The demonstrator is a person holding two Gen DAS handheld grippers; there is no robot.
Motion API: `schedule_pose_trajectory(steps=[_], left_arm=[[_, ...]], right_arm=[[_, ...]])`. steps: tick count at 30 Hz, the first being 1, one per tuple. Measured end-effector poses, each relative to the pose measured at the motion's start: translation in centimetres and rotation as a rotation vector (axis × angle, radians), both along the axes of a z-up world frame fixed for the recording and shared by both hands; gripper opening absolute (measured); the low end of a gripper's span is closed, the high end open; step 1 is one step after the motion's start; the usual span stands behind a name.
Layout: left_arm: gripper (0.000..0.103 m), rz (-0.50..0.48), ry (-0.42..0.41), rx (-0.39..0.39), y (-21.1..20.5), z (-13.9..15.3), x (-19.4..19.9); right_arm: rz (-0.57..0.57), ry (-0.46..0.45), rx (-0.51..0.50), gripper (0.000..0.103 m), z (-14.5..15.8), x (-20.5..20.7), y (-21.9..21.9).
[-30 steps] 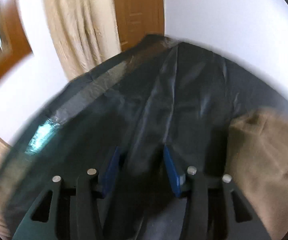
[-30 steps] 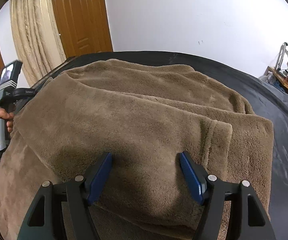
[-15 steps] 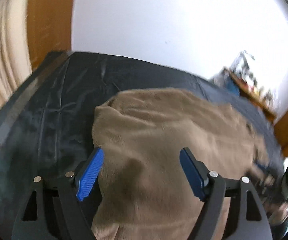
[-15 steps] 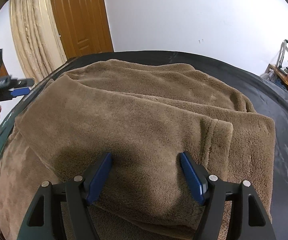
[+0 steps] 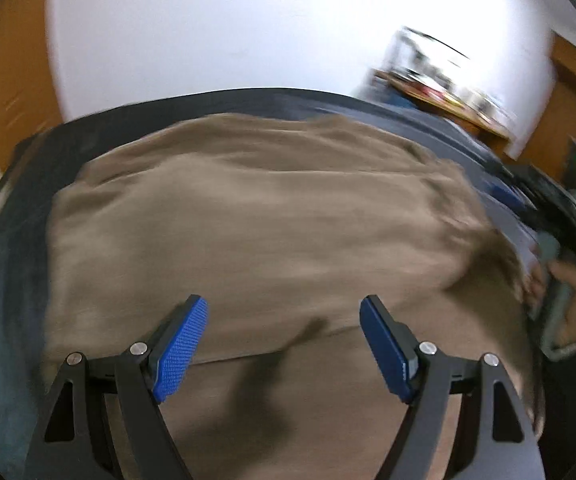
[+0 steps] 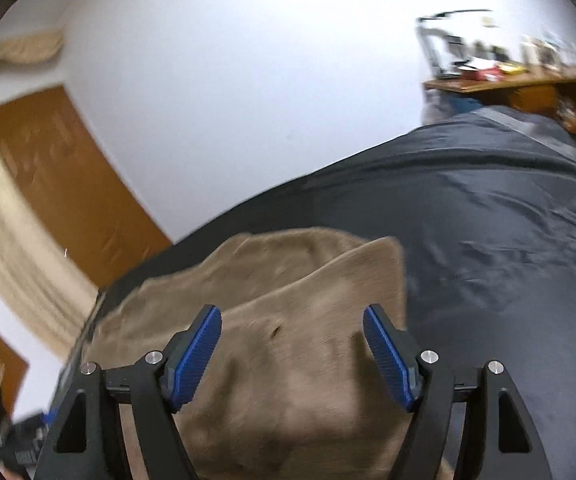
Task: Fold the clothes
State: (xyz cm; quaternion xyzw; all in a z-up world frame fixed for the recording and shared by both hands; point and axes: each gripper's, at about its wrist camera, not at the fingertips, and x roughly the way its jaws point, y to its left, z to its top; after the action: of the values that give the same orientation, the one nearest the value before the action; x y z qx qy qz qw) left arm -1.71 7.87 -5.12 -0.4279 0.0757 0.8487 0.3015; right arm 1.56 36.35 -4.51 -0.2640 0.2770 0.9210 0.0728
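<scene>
Brown fleece garment (image 5: pixel 271 240) lies folded on the dark-covered surface (image 6: pixel 508 248); both views motion-blurred.

Surroundings: white wall, wooden door (image 6: pixel 71 184), beige curtain (image 6: pixel 3 236), cluttered shelf (image 6: pixel 508 84) past the surface's far right corner. Nothing stands between either claw and the fleece. Left claw (image 5: pixel 283 344): jaws wide apart, empty, above the garment's near fold. Right claw (image 6: pixel 292 354): jaws wide apart, empty, over the garment's right part, near its edge; contact cannot be told. A hand (image 5: pixel 564 300) grips the right tool's handle.
</scene>
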Motion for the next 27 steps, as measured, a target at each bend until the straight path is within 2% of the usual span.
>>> schedule_pose_trajectory(steps=[3,5,7,10,15,22,24,27], left_arm=[[0.082,-0.112,0.018,-0.034,5.6,0.0,1.2],[0.082,-0.174,0.058,-0.066,9.1,-0.1,2.0],[0.082,-0.213,0.087,-0.095,11.9,-0.4,2.4],[0.082,-0.250,0.076,-0.115,15.3,-1.0,2.1],[0.082,-0.257,-0.007,-0.119,17.8,-2.2,0.6],[0.081,-0.207,0.032,-0.136,18.7,-2.8,-0.3],[0.071,-0.208,0.048,-0.135,18.6,-2.8,0.0],[0.049,-0.215,0.038,-0.097,18.6,-2.5,-0.1]], right_arm=[[-0.037,0.014,-0.040,0.076,0.2,0.5,0.8],[-0.045,0.026,-0.054,0.076,0.4,0.9,1.1],[-0.047,0.038,-0.063,0.076,0.7,1.2,1.3],[-0.051,0.057,-0.077,0.076,1.1,1.6,1.5],[-0.044,0.081,-0.106,0.077,1.6,2.2,1.8],[0.012,0.092,-0.142,0.077,1.8,2.4,1.1],[0.018,0.097,-0.138,0.077,1.9,2.5,0.8],[0.019,0.092,-0.128,0.077,1.8,2.5,0.6]])
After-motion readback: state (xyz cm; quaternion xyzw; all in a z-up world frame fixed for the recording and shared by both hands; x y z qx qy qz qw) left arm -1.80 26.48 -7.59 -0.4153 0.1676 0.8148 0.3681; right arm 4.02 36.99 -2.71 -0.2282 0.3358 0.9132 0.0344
